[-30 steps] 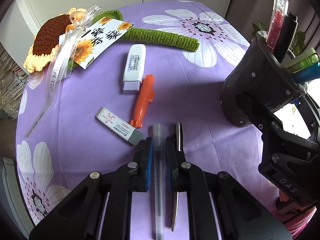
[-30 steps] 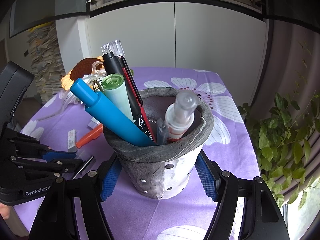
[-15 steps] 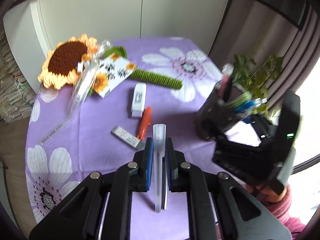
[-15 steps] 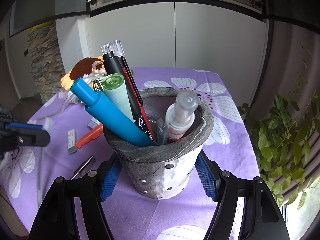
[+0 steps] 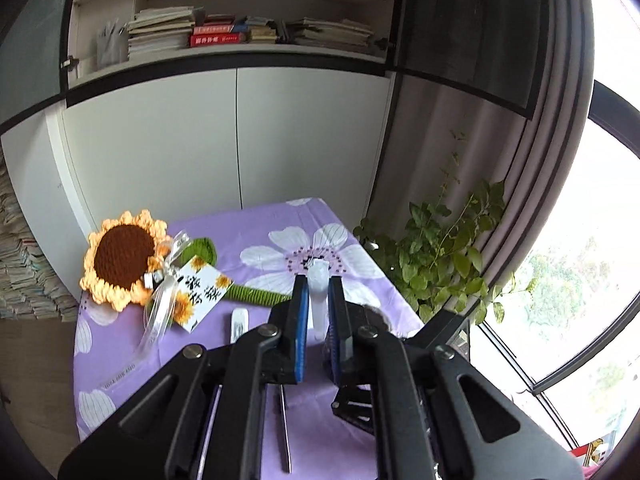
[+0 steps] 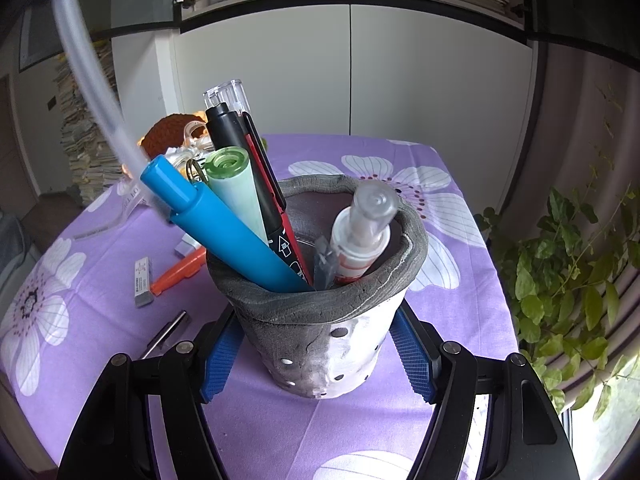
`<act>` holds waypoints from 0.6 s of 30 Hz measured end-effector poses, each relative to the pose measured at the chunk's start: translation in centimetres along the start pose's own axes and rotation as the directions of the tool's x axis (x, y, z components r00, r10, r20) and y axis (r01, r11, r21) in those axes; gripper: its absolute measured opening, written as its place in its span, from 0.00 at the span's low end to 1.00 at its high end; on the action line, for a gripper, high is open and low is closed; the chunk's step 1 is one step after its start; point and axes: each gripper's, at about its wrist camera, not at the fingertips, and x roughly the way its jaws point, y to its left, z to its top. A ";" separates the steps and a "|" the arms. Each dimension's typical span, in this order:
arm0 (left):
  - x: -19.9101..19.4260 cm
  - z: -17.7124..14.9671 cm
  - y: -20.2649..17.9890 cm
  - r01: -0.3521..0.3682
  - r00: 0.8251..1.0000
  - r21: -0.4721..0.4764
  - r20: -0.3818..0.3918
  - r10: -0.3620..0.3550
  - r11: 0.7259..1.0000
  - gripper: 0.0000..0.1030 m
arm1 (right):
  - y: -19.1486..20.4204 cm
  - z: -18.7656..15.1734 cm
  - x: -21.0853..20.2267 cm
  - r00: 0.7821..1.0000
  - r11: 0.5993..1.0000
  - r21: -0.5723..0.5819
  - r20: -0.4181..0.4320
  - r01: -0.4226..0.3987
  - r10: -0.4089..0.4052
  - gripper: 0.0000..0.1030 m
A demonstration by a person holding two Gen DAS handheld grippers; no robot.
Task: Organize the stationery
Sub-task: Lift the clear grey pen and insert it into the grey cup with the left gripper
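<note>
The left gripper (image 5: 319, 312) has its blue-padded fingers (image 5: 301, 332) clenched on a translucent white plastic pen (image 5: 319, 300), pinched between the pads with its capped end poking out past the fingertips, well above the counter. In the right wrist view the same pen shows as a pale blurred tube slanting down from the upper left toward the pot's contents.

The right gripper (image 6: 320, 356) grasps a grey-and-white perforated felt pen pot (image 6: 320, 344): its blue fingers (image 6: 220, 356) press against the pot's two sides low down, and the pot stands upright on the counter (image 6: 460, 300), which is covered by a purple cloth printed with white flowers.

Inside the pot lean a thick blue marker (image 6: 224, 228), a pale green capped tube (image 6: 236, 184), a black-and-red pen with a clear cap (image 6: 248, 148) and a small clear-capped white spray bottle (image 6: 360, 236).

On the cloth to the pot's left lie an orange plastic cutter (image 6: 176, 272), a white-and-grey eraser in a printed sleeve (image 6: 143, 280) and a dark metal pen (image 6: 168, 332), all apart from the pot. Farther back lie a white rectangular correction-tape case (image 5: 239, 322) and a crocheted sunflower with a green stem, ribbon and printed card (image 5: 124, 260).

Beyond the counter stand white cupboard doors (image 5: 236, 140) under a shelf of stacked books (image 5: 224, 34), and a leafy green plant (image 5: 444, 256) by the window.
</note>
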 end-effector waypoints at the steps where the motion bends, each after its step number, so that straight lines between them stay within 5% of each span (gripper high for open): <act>1: -0.2 0.6 -0.3 0.000 1.000 0.008 0.020 0.000 1.000 0.07 | 0.0 0.0 0.0 1.000 1.000 0.000 0.000 0.000 0.000 0.70; 9: 0.6 1.6 -3.2 0.037 0.999 0.072 0.019 -0.039 0.997 0.07 | -0.1 0.1 0.0 1.000 1.000 0.002 0.000 -0.003 0.003 0.70; 18: 5.6 -0.6 -3.7 0.031 0.992 0.088 -0.122 -0.020 0.996 0.08 | -0.1 0.1 0.0 1.000 1.000 0.002 0.000 -0.003 0.003 0.70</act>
